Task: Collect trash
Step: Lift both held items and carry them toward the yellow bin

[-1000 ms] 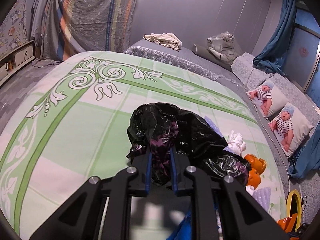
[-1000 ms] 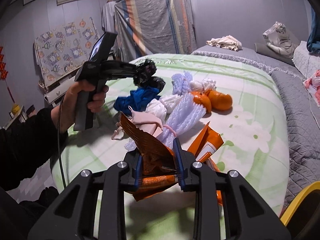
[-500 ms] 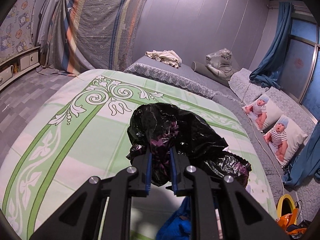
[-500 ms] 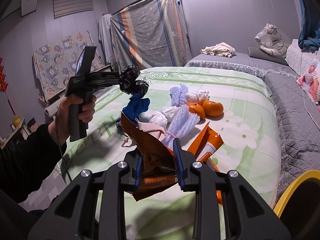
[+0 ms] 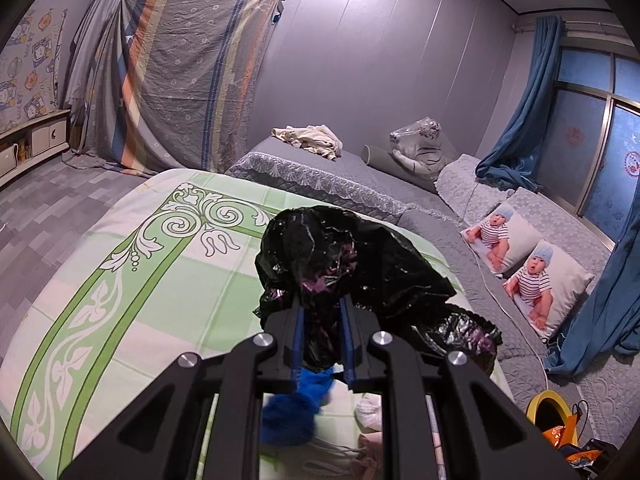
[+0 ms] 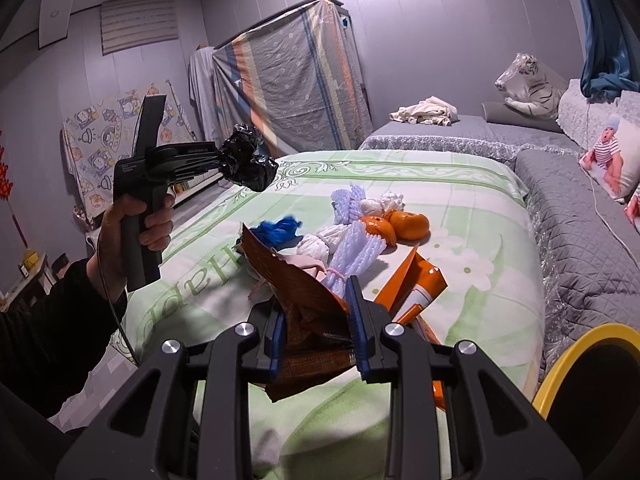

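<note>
Trash: left gripper (image 5: 322,322) clamps black bag (image 5: 352,264), right gripper (image 6: 318,334) seemingly wrapper (image 6: 296,292)

Dim bluish light, fisheye-warped edges

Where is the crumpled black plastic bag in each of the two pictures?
Left wrist view: the black plastic bag fills the centre, pinched in the left gripper.
Right wrist view: the same bag is a small ball at upper left, at the tip of the left gripper, held above the bed.
Shared landmark: the toy white tiger on the grey bed.
</note>
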The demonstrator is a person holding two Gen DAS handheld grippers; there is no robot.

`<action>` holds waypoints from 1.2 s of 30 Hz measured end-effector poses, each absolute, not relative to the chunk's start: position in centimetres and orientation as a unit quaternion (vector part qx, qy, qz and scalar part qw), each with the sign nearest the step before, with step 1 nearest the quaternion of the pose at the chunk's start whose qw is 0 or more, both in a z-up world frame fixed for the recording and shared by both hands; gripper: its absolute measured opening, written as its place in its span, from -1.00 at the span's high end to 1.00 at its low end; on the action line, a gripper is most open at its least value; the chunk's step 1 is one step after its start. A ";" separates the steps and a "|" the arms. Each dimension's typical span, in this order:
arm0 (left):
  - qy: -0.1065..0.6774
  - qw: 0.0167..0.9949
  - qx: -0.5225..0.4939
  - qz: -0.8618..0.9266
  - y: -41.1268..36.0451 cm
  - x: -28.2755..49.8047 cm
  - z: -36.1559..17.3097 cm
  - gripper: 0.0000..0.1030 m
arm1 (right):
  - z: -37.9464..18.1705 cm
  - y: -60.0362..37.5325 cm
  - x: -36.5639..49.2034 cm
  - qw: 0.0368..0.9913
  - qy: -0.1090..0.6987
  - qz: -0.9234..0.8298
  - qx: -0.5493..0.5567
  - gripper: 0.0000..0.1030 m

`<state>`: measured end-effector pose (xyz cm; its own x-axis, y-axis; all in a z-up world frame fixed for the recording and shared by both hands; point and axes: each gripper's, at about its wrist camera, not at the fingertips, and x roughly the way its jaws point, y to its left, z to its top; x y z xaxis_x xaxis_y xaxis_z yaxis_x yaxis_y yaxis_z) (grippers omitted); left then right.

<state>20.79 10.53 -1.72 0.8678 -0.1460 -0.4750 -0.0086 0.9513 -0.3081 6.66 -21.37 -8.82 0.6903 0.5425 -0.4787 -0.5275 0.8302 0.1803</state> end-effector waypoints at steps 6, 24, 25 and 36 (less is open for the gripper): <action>0.247 0.956 -0.147 -0.051 9.2 19.6 -0.9 0.73 | -8.3 -22.7 5.7 0.926 0.254 0.279 0.025 0.50; 0.258 0.951 -0.130 -0.112 3.1 18.6 -1.0 0.73 | -7.0 -27.5 3.3 0.944 0.227 0.233 0.061 0.50; 0.259 0.950 -0.129 -0.118 2.6 18.5 -1.0 0.73 | -6.9 -27.9 3.2 0.945 0.225 0.228 0.064 0.50; 0.265 0.940 -0.100 -0.191 -4.3 18.0 -0.9 0.73 | -6.2 -32.9 1.2 0.961 0.207 0.163 0.088 0.50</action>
<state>17.96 -4.33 -0.91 0.7869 -0.4121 -0.4594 0.3061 0.9070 -0.2893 1.20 -32.95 -6.16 0.8613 0.3497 -0.3687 -0.2765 0.9312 0.2373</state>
